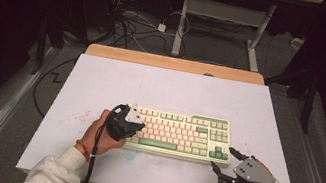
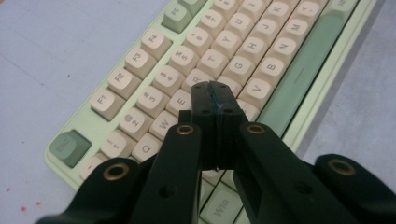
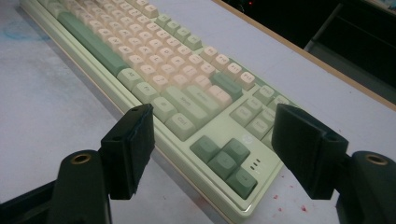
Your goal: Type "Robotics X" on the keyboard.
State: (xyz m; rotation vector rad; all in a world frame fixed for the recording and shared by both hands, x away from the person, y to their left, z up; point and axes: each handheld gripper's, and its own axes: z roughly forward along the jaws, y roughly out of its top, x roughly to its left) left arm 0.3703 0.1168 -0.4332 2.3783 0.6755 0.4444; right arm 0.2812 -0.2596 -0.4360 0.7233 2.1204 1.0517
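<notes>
A pale green keyboard (image 1: 179,132) with cream and green keys lies in the middle of the white table. My left gripper (image 1: 139,127) hovers over its left end, jaws shut with nothing between them; in the left gripper view the closed tips (image 2: 214,99) sit over the E, R and D keys of the keyboard (image 2: 140,70). My right gripper (image 1: 224,158) stands open just off the keyboard's near right corner. In the right gripper view its wide-apart jaws frame the arrow keys of the keyboard (image 3: 224,158), with my right gripper (image 3: 224,154) holding nothing.
The white table top (image 1: 101,85) has faint red specks left of the keyboard and a wooden strip (image 1: 176,64) along its far edge. Beyond it are desk legs (image 1: 181,23) and tangled cables (image 1: 129,24) on the floor.
</notes>
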